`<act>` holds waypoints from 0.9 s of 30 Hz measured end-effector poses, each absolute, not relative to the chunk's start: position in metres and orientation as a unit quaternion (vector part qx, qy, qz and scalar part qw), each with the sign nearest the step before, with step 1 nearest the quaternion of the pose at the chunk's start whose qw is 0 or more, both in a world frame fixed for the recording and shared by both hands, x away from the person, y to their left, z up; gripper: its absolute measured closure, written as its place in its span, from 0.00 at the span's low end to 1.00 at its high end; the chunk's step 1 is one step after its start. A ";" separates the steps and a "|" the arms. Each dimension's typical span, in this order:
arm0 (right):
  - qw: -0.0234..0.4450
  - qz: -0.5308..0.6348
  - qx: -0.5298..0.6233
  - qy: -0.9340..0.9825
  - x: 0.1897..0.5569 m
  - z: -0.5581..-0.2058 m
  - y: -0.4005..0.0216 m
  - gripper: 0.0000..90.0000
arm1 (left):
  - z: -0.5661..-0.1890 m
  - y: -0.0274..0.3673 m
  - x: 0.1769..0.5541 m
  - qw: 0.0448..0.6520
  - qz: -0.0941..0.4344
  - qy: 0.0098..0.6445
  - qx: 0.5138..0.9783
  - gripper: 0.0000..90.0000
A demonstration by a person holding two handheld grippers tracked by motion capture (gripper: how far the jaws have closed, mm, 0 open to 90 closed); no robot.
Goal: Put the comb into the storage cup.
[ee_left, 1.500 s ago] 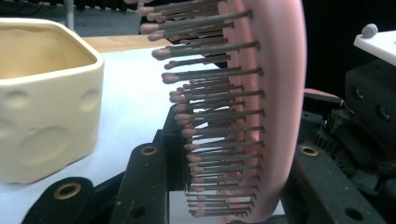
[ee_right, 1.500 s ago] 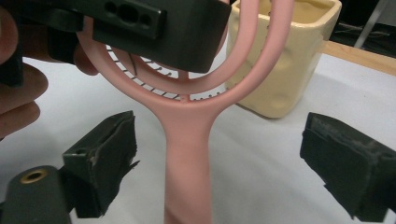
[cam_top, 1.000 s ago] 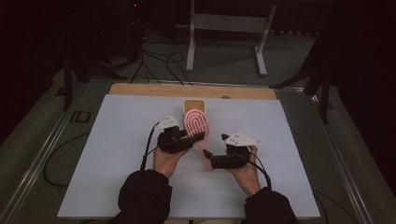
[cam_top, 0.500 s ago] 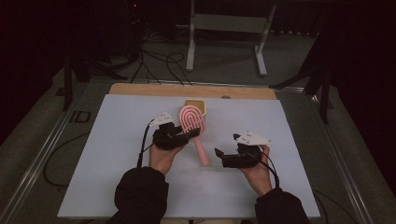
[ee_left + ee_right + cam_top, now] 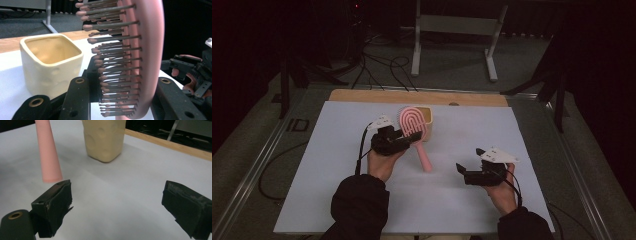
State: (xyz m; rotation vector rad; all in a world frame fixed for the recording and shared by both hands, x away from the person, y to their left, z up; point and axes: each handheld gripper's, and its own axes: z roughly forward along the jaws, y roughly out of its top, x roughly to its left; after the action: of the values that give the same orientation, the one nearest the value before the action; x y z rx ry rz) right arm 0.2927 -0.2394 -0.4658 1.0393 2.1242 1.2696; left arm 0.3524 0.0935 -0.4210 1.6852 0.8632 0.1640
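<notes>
The left tongs (image 5: pixel 412 137) are clamped on the head of the pink brush (image 5: pixel 412 122), holding it clear of the white surface (image 5: pixel 537 140), bristles toward the cream cup (image 5: pixel 428 116) just behind it and handle slanting down toward the person. The right tongs (image 5: pixel 460 169) stand wide with nothing between them, well apart from the brush. So the pick-up looks done; what seems left is standing the brush in the cup, which first needs the handle turned down over the opening.
</notes>
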 end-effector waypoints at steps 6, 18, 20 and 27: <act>0.229 0.478 0.382 0.757 0.285 -0.472 -0.255 0.10 | -0.420 0.096 0.354 0.582 0.071 0.374 0.718 0.72; 0.265 0.499 0.394 0.725 0.274 -0.487 -0.272 0.10 | -0.415 0.100 0.355 0.586 0.078 0.373 0.715 0.72; 0.270 0.499 0.393 0.723 0.273 -0.487 -0.273 0.10 | -0.414 0.102 0.356 0.588 0.080 0.374 0.712 0.72; 0.277 0.500 0.394 0.720 0.270 -0.492 -0.274 0.10 | -0.408 0.107 0.359 0.593 0.086 0.374 0.708 0.72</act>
State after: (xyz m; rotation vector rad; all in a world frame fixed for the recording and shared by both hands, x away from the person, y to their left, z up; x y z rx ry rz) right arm 0.2701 -0.2738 -0.4924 1.0583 1.9322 1.3433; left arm 0.3585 0.1074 -0.4081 1.6472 0.8690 0.2008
